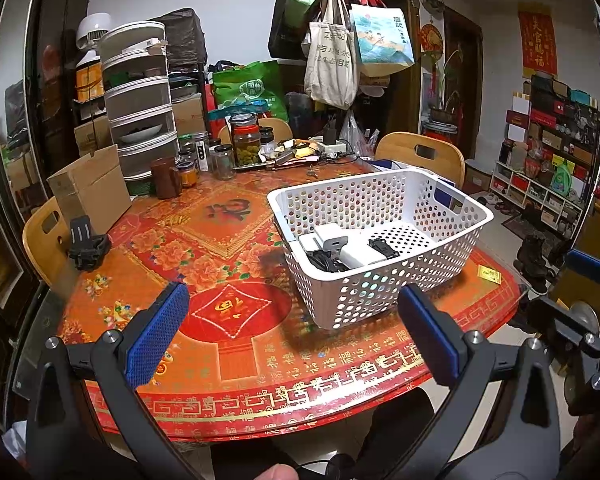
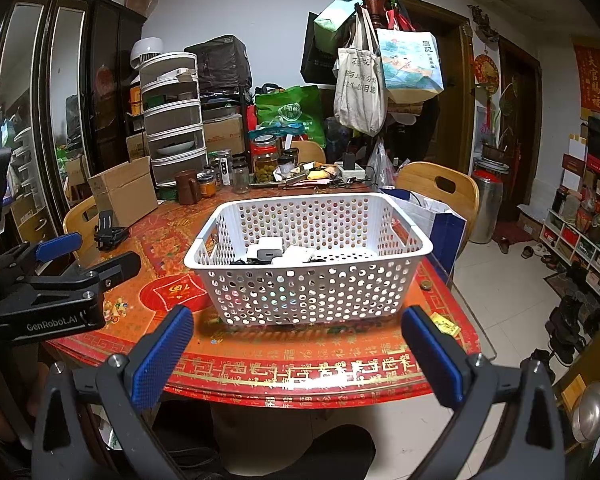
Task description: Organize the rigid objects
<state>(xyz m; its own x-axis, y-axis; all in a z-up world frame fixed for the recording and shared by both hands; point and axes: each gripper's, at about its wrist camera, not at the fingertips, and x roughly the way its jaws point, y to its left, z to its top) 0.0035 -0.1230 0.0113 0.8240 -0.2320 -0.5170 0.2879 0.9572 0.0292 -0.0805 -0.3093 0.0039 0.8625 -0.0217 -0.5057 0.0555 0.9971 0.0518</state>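
Observation:
A white perforated basket (image 1: pixel 452 264) stands on the red patterned table (image 1: pixel 228 216); it also shows in the right wrist view (image 2: pixel 312 292). Inside lie white chargers (image 1: pixel 340 242), a black cable (image 1: pixel 324 262) and a small black part (image 1: pixel 382 246). A black clip-like holder (image 1: pixel 86 246) sits at the table's left edge, also in the right wrist view (image 2: pixel 108 232). My left gripper (image 1: pixel 296 332) is open and empty, held above the table's near edge, short of the basket. My right gripper (image 2: pixel 300 344) is open and empty, facing the basket's near wall.
A cardboard box (image 1: pixel 88 188), a brown mug (image 1: pixel 166 178), jars (image 1: pixel 246 140) and a tiered food cover (image 1: pixel 140 96) crowd the far side of the table. Wooden chairs (image 1: pixel 424 156) stand around it. A small yellow packet (image 2: pixel 446 324) and a coin (image 2: pixel 425 285) lie at the right edge.

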